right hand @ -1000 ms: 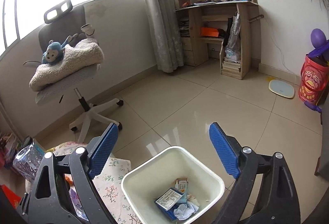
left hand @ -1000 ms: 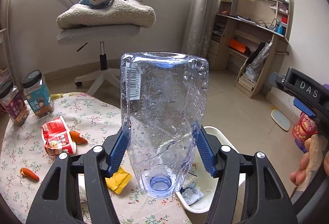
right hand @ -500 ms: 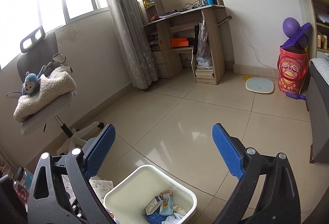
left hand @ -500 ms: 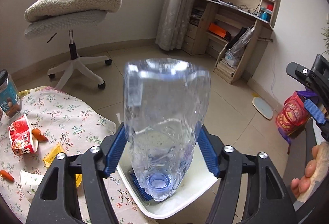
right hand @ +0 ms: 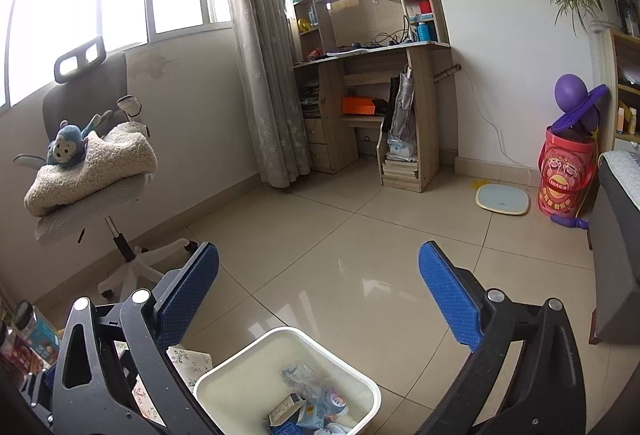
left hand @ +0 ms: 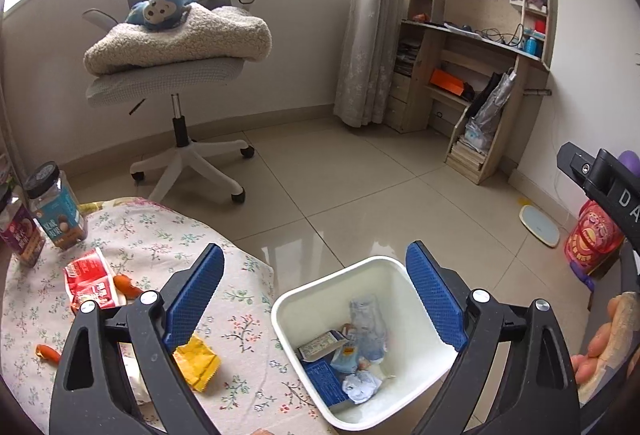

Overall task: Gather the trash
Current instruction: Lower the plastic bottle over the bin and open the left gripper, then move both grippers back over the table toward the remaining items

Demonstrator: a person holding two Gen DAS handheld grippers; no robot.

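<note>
Crushed clear plastic bottle (left hand: 366, 331) lies inside the white waste bin (left hand: 320, 289), on top of a blue carton (left hand: 322, 381) and crumpled paper (left hand: 360, 387); bottle also visible in the bin from the right wrist view (right hand: 308, 381). Bin stands on the tiled floor, just beside the edge of the bench (left hand: 248, 319) with the floral cloth. Left tongs (left hand: 316, 299) are wide apart and carry nothing, hanging above the gap between bench edge and bin. Right tongs (right hand: 320, 295) are likewise wide and hold nothing, above the bin's far side. Trash remaining on the bench: yellow wrapper (left hand: 196, 363) nearest the left tongs, red-and-white snack packet (left hand: 90, 285), two orange scraps (left hand: 126, 285) (left hand: 48, 353), and something white partly hidden under the left tongs, unidentifiable. Two lidded jars (left hand: 56, 207) at the far bench edge look like food stock, probably not trash. Judgement: next step is another pick, and the yellow wrapper is the closest candidate. It is thin and lies flat, so come down steeply, straddle its raised crumpled edge, and close fully before lifting; avoid pinching the cloth along with it.
</note>
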